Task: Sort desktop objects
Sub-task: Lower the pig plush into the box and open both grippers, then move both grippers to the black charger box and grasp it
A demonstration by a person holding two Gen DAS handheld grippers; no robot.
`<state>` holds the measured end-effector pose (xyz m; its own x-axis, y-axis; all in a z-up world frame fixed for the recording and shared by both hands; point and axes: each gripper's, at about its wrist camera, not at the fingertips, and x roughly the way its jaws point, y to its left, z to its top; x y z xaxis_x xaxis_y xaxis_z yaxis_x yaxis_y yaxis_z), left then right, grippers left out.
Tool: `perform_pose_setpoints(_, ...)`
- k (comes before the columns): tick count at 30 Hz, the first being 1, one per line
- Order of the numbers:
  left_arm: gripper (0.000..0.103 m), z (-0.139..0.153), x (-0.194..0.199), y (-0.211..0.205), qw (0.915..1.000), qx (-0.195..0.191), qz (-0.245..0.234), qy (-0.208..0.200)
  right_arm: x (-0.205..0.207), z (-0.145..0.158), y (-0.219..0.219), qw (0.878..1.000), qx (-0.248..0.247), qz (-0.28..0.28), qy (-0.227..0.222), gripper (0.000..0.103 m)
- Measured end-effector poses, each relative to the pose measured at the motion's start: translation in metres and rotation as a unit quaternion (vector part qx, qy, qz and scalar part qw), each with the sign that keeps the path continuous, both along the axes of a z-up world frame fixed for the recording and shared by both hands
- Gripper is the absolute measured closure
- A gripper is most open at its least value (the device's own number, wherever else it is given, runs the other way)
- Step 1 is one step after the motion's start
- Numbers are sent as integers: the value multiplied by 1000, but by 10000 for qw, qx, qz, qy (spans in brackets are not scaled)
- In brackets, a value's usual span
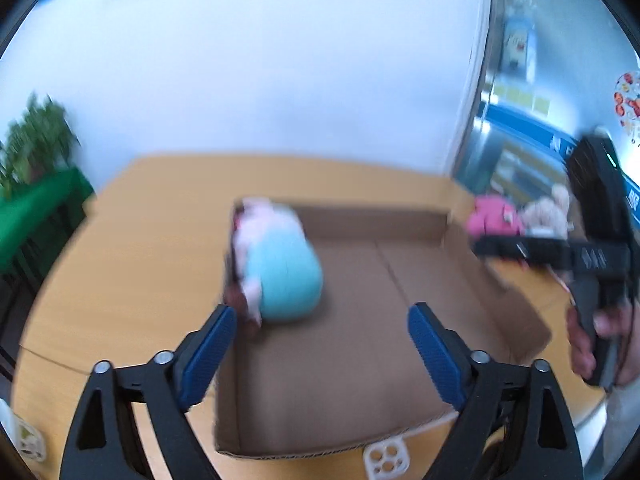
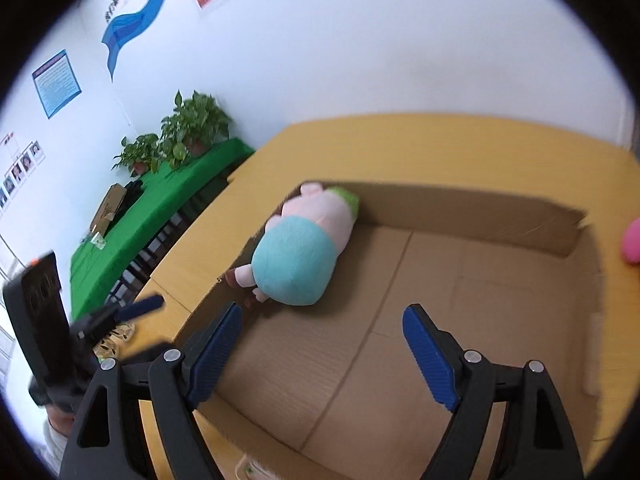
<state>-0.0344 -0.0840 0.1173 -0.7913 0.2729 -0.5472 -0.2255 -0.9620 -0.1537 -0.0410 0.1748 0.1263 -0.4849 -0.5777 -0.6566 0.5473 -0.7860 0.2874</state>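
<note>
Both grippers hover over the shallow brown cardboard box (image 2: 460, 264) on the yellow wooden desk (image 2: 400, 140). Left gripper (image 1: 322, 342), blue pads spread wide, nothing between them. Right gripper (image 2: 320, 346), same story: fingers wide apart and empty. Inside the box, tucked into its far left corner, lies the plush pig toy in pale pink with a turquoise dress (image 2: 298, 256), on its side against the wall. Outside the box's right edge, a bright pink soft toy (image 1: 494, 216) sits on the desk, a beige plush (image 1: 548, 210) just beside it.
</note>
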Motion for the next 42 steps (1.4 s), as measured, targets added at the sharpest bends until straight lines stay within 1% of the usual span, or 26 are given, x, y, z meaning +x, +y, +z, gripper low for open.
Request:
perform_pose_setpoints(1, 1, 13, 9, 2, 9997, -20, 68, 244, 11, 9, 10, 9999, 11, -63, 132, 20)
perform_pose_setpoints(3, 0, 29, 24, 7, 9979, -46, 48, 639, 34, 24, 29, 9990, 58, -193, 388, 17)
perform_pose_setpoints(5, 0, 39, 34, 13, 9962, -138, -9, 857, 53, 33, 47, 9968, 262, -388, 651, 14)
perform_pose_setpoints(8, 0, 47, 44, 24, 9953, -312, 118, 913, 71, 39, 60, 9932, 502, -563, 887, 13)
perform_pose_setpoints(10, 0, 51, 57, 30, 9947, -377, 151, 948, 81, 38, 71, 9930, 500, -598, 883, 13)
perform_pose_setpoints(12, 0, 50, 66, 32, 9957, -331, 91, 857, 93, 34, 82, 9927, 565, -587, 892, 13)
perform_pose_setpoints(15, 0, 33, 78, 31, 9990, -152, -113, 405, 119, 21, 104, 9942, 597, -356, 821, 13)
perform_pose_setpoints(18, 0, 3, 93, 30, 9990, 87, -387, -205, 149, -1, 126, 9961, 649, -8, 600, 13)
perform_pose_setpoints(20, 0, -21, 104, 31, 9957, 271, -573, -670, 170, -17, 142, 9963, 718, 226, 411, 13)
perform_pose_setpoints(24, 0, -60, 123, 46, 9863, 462, -909, -1297, 199, -44, 171, 9961, 756, 446, -9, 13)
perform_pose_setpoints(27, 0, -84, 131, 60, 9791, 601, -1081, -1614, 209, -76, 170, 9956, 675, 563, -339, 13)
perform_pose_setpoints(28, 1, -91, 132, 65, 9771, 625, -1147, -1682, 211, -87, 164, 9949, 666, 605, -462, 13)
perform_pose_setpoints(31, 1, -112, 131, 70, 9719, 645, -1109, -1972, 213, -126, 140, 9919, 692, 614, -865, 13)
perform_pose_setpoints(32, 1, -117, 130, 69, 9701, 693, -1132, -2034, 215, -134, 132, 9912, 680, 660, -929, 10)
perform_pose_setpoints(34, 1, -127, 129, 69, 9666, 772, -1126, -2169, 220, -144, 115, 9907, 626, 797, -903, 10)
perform_pose_setpoints(36, 2, -135, 127, 70, 9635, 793, -1133, -2293, 227, -146, 97, 9897, 606, 969, -864, 10)
perform_pose_setpoints(37, 2, -139, 127, 69, 9617, 832, -1131, -2352, 232, -144, 88, 9888, 592, 1118, -787, 8)
perform_pose_setpoints(40, 2, -144, 127, 66, 9577, 999, -1152, -2440, 249, -136, 70, 9874, 806, 1345, -231, 8)
perform_pose_setpoints(42, 2, -147, 127, 67, 9561, 1051, -1217, -2451, 252, -137, 68, 9879, 1005, 1182, 65, 7)
